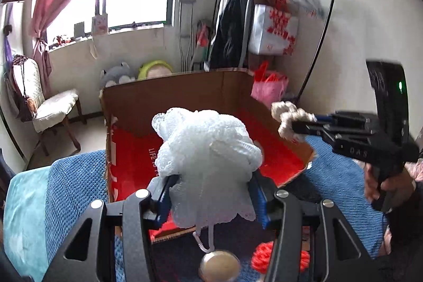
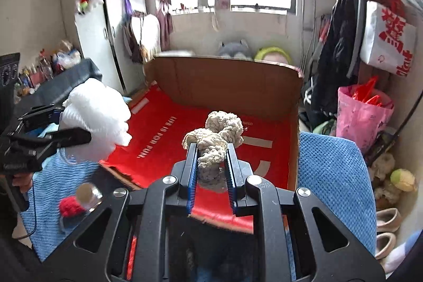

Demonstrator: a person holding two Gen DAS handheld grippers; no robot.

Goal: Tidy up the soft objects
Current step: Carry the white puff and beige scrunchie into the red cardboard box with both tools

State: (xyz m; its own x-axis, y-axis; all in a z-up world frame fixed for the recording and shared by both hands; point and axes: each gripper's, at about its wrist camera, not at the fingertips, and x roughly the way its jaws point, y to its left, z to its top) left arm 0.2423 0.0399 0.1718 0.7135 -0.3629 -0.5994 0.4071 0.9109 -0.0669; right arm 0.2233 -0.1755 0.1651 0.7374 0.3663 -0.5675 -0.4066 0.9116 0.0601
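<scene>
White mesh bath pouf [image 1: 206,147] clamped in left gripper [image 1: 211,189]; beige knotted rope bundle [image 2: 214,147] pinched by right gripper [image 2: 211,163], over red-lined cardboard box [image 2: 264,86]; plush toys by shoes [image 2: 391,181] only in right view.

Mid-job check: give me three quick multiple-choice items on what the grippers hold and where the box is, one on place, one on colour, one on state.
1. Where is the cardboard box relative to the two grippers?
A. Ahead of them, on the blue blanket
B. Behind them, on the chair
C. Hanging from the rack

2. What colour is the box floor?
A. Green
B. Red
C. Yellow

3. What state is the left gripper in?
A. Open and empty
B. Shut on the red yarn
C. Shut on the white pouf

Answers: 1 A, both wrist views look forward into the box, with blanket on both sides. 2 B, red lining with white lettering. 3 C, the pouf sits between its fingers; the right gripper likewise grips the beige scrunchie.
</scene>
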